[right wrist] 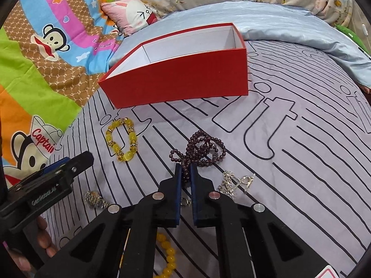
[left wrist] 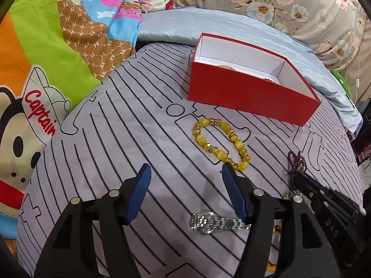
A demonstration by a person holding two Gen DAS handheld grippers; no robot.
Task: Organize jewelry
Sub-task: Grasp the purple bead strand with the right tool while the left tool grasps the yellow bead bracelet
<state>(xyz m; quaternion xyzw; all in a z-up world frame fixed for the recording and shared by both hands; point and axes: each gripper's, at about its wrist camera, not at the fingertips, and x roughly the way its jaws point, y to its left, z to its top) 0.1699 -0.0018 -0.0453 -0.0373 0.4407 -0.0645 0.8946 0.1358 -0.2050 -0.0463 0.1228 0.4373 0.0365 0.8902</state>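
Note:
A red box [left wrist: 243,88] with a white inside stands open on the striped bedsheet [left wrist: 139,139]; little of what lies in it shows. My left gripper [left wrist: 185,166] is open and holds nothing. A yellow bead bracelet [left wrist: 220,141] lies just past its right fingertip. A silver watch [left wrist: 215,222] lies under that finger. In the right wrist view my right gripper [right wrist: 184,168] is shut on the near end of a dark purple bead necklace [right wrist: 201,148]. The rest of the necklace is coiled on the sheet ahead of it, in front of the red box [right wrist: 180,78].
A silver chain piece [right wrist: 234,183] lies right of the right gripper. A yellow bead string [right wrist: 167,254] lies beneath it. The yellow bracelet [right wrist: 121,139] and watch [right wrist: 95,199] lie to the left, near the left gripper [right wrist: 65,169]. Cartoon-print bedding [left wrist: 46,58] and a blue quilt [right wrist: 289,23] border the sheet.

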